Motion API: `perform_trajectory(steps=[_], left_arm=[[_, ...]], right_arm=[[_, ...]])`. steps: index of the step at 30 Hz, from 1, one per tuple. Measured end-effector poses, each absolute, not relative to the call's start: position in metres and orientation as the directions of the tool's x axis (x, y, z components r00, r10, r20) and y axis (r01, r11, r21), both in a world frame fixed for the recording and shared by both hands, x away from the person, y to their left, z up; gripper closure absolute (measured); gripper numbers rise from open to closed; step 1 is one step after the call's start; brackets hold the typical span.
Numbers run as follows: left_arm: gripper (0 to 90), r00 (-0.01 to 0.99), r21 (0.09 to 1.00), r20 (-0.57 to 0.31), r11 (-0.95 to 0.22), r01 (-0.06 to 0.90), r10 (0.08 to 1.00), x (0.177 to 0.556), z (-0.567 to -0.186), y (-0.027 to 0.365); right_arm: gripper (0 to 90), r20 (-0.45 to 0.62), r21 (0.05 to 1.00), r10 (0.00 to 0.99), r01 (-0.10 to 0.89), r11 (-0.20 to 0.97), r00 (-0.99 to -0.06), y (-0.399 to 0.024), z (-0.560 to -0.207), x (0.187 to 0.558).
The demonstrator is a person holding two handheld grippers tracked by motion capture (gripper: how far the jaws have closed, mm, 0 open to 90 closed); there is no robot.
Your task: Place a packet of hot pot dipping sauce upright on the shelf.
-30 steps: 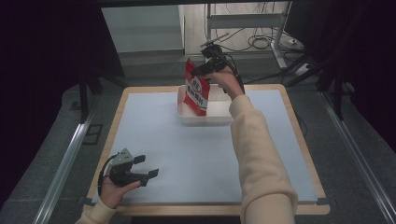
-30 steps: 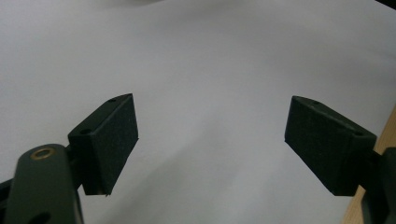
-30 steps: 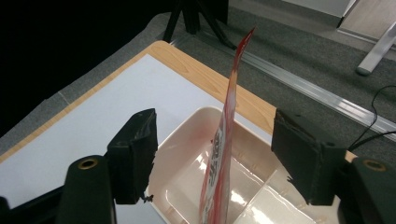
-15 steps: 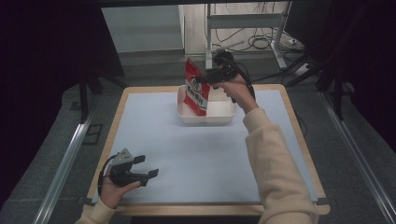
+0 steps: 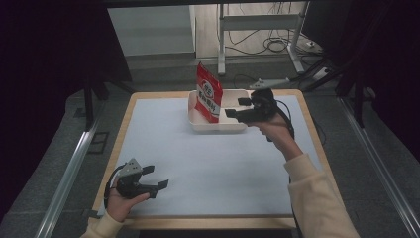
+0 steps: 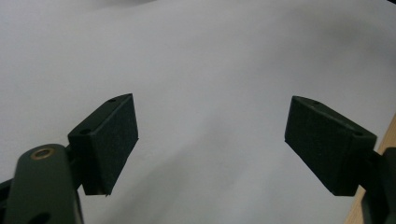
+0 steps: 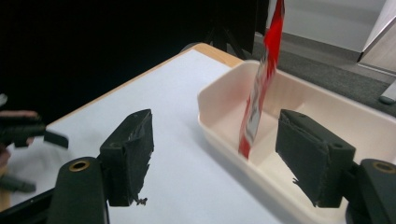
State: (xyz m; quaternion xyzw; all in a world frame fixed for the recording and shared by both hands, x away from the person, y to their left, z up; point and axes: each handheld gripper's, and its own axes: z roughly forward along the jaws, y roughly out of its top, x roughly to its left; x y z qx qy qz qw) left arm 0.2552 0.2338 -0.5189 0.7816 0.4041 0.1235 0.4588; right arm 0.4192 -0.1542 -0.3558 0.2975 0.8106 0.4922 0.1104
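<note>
- Two tools, one red bag, one cream tray, one bench w/ a pale sheet on top.
- Left tool [image 5: 154, 178] sits at the near left of the bench [image 5: 208, 163], held in the left hand [image 5: 124, 201]; jaws apart, nothing between them.
- Right tool [image 5: 238, 107] is at the far right, just beside the right side of the tray [image 5: 218, 126], pointing left toward it; jaws apart, holding nothing. Right hand [image 5: 270, 129] grips it from behind.
- Red bag [image 5: 208, 93] stands upright in the left part of the tray, leaning a bit; it's left of the right tool's jaws and apart from them.
- Tray is at the far centre of the bench, well apart from the left tool.
- Right gripper view: bag [image 7: 261, 84] seen edge-on, bottom edge down inside the tray [image 7: 219, 121]; it lines up in the gap between the jaws but farther off, no contact. Tray's inner divider shows here, not clear from the high view. Left tool [image 7: 28, 133] is blurred at the left edge.
- Left gripper view: both black pads wide apart over the pale sheet [image 6: 201, 93]; a strip of wood bench edge [image 6: 380, 154] at the right.
</note>
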Motion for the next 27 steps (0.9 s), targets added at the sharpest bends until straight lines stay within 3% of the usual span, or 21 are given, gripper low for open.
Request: perform_trajectory(steps=[15, 27], left_arm=[[17.1, 0.637, 0.807, -0.167, -0.267, 0.527, 0.752, 0.255, -0.521, 0.230], [17.1, 0.635, 0.808, -0.167, -0.265, 0.527, 0.754, 0.256, -0.522, 0.231]], right_arm=[[27.4, 0.141, 0.864, 0.618, 0.401, 0.305, -0.773, -0.232, -0.420, 0.343], [27.3, 0.167, 0.798, 0.672, 0.499, 0.337, -0.721, -0.259, -0.487, 0.321]])
